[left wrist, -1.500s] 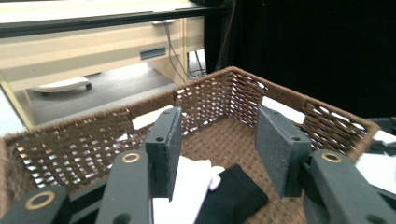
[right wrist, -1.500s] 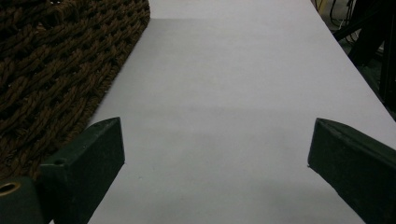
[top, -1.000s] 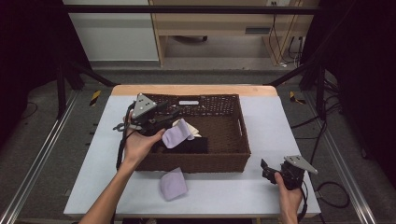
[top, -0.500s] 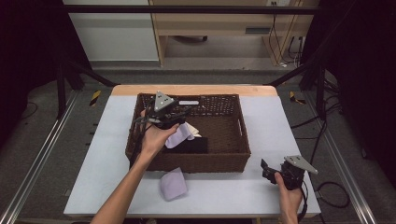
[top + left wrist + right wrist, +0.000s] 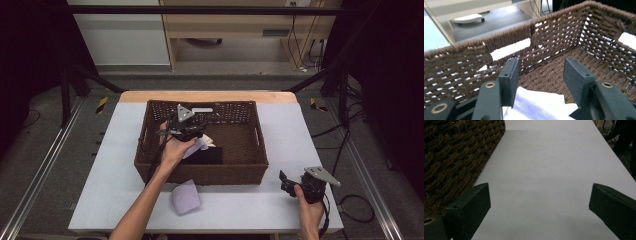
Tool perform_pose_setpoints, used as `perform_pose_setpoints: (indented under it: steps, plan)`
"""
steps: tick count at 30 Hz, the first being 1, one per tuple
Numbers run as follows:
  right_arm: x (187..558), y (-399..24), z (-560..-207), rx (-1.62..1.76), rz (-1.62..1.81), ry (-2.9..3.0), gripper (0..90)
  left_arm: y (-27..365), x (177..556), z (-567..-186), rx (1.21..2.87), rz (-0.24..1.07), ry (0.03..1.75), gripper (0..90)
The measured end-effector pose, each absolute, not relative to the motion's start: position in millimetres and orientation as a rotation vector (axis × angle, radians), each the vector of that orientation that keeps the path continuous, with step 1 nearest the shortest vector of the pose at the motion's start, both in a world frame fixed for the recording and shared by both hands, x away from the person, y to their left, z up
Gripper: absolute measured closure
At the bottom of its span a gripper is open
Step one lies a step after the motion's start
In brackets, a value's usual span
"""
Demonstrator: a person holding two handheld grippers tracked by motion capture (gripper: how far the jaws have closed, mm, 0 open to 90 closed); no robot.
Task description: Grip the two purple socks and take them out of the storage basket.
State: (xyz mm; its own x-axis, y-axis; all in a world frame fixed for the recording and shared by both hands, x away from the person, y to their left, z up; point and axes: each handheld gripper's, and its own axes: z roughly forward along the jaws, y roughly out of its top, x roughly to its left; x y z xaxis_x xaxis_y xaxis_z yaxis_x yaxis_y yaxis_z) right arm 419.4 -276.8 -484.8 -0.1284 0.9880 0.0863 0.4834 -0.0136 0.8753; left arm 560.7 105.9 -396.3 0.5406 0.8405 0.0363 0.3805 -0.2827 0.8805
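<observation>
The left gripper (image 5: 192, 131) has been lowered into the basket (image 5: 249, 167), fingers spread above the soft white cloth (image 5: 536, 103) lying at its 9 o'clock side; light, limp, best pinched at an edge.

pale lilac-and-white cloth (image 5: 202, 144) crumpled inside brown wicker basket (image 5: 250, 165), beside black cloth (image 5: 209, 156)
</observation>
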Motion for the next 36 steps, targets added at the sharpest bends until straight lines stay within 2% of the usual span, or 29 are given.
perform_pose_setpoints:
  steps: [15, 28, 29, 36]
  plan:
    - [418, -277, -485, 1.541, 1.082, 1.657, 4.2, 99, 564, -418, 2.054, 0.614, 1.047, 43.6]
    - [418, -276, -485, 1.535, 1.08, 1.657, 4.2, 94, 564, -426, 2.119, 0.578, 1.041, 40.4]
    - [418, -276, -485, 1.535, 1.08, 1.657, 4.2, 94, 564, -427, 2.131, 0.572, 1.04, 41.3]
    - [418, -276, -485, 1.536, 1.083, 1.656, 4.2, 98, 565, -429, 2.17, 0.512, 1.053, 66.8]
